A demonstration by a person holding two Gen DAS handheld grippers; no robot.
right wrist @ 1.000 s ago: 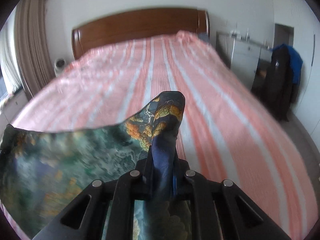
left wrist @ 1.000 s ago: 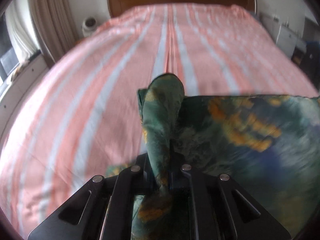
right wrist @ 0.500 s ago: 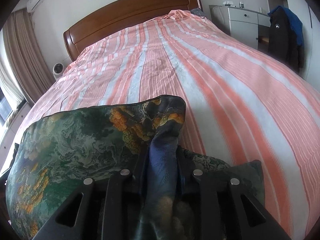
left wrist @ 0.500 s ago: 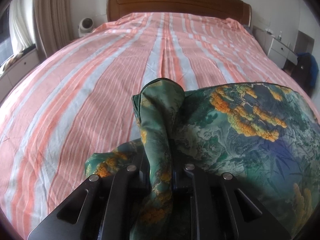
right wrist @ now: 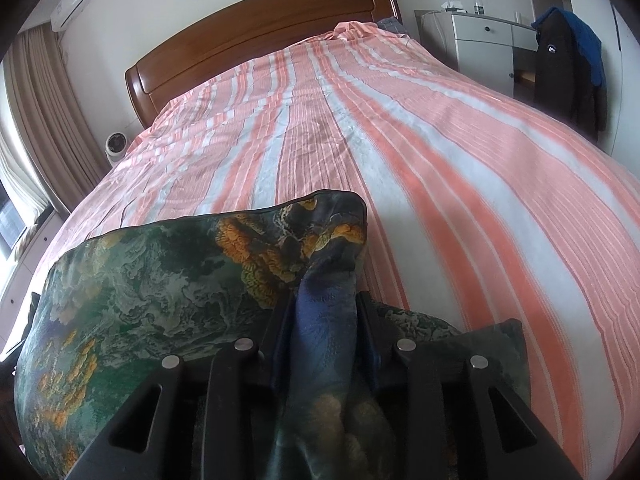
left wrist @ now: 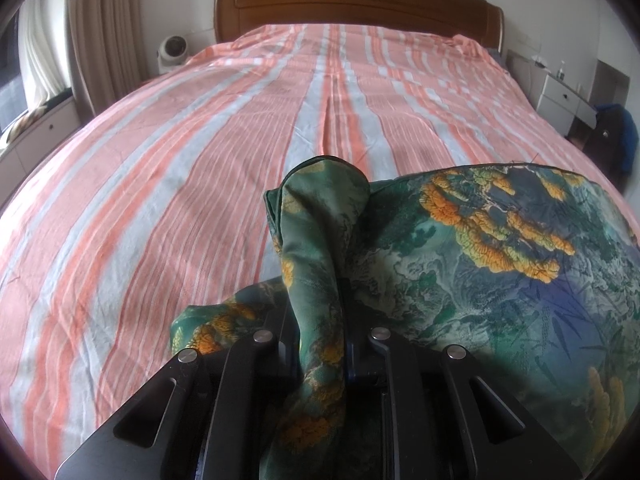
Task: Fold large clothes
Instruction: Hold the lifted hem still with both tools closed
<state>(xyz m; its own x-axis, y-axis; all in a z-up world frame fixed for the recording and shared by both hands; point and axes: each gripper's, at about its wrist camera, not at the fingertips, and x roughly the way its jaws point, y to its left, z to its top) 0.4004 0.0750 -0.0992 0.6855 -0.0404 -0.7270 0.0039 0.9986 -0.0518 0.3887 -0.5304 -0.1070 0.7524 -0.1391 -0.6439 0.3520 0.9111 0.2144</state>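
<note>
A green cloth with orange and blue print (left wrist: 480, 260) lies folded on the striped pink bed (left wrist: 200, 160). My left gripper (left wrist: 317, 292) is shut on the cloth's left corner, which stands up as a narrow fold between the fingers. In the right wrist view the same cloth (right wrist: 160, 280) spreads to the left. My right gripper (right wrist: 323, 300) is low over its right corner. Its jaws are opening, and the blue fold sits loosely between them. A lower layer of cloth shows under both grippers.
The bed (right wrist: 480, 200) runs back to a wooden headboard (left wrist: 352, 4). A small white fan (left wrist: 170, 54) and curtains (left wrist: 104, 20) are at the left. A white dresser (right wrist: 480, 40) and a dark jacket (right wrist: 568, 60) stand at the right.
Both grippers came down toward the bed and the raised cloth edge settled onto the layer below. The right jaws have spread a little around the fold.
</note>
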